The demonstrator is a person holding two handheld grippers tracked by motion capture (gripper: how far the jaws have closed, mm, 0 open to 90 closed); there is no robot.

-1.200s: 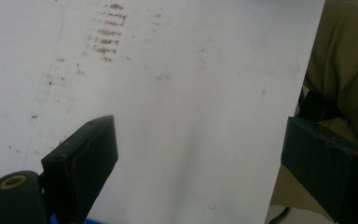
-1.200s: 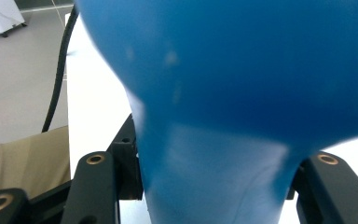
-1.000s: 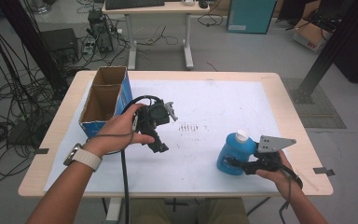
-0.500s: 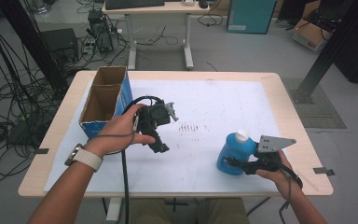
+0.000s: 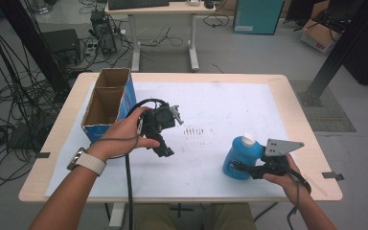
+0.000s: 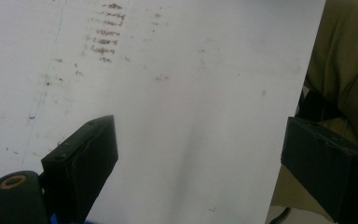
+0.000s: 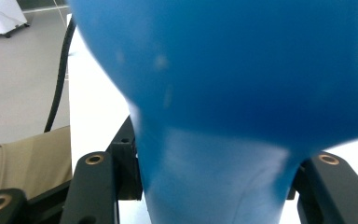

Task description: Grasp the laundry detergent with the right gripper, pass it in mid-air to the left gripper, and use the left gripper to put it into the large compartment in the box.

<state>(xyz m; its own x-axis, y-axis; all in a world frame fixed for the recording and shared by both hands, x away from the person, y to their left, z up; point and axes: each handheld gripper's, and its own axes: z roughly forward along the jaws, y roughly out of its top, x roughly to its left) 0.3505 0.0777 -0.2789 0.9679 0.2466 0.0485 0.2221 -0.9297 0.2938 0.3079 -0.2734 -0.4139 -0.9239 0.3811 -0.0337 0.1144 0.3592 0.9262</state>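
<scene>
Already your right gripper clamps the blue bottle, which stands upright near the front right of the table; moving it, perhaps to the cardboard box at the far left, looks not yet begun. Your left gripper hangs wide and empty over the white mat. From above, the bottle's white cap is plain; the right gripper view instead gives the bottle's narrow section wedged between the jaws.

open cardboard box on the table's left side, white mat with some brownish smudges, desk and cables behind
</scene>
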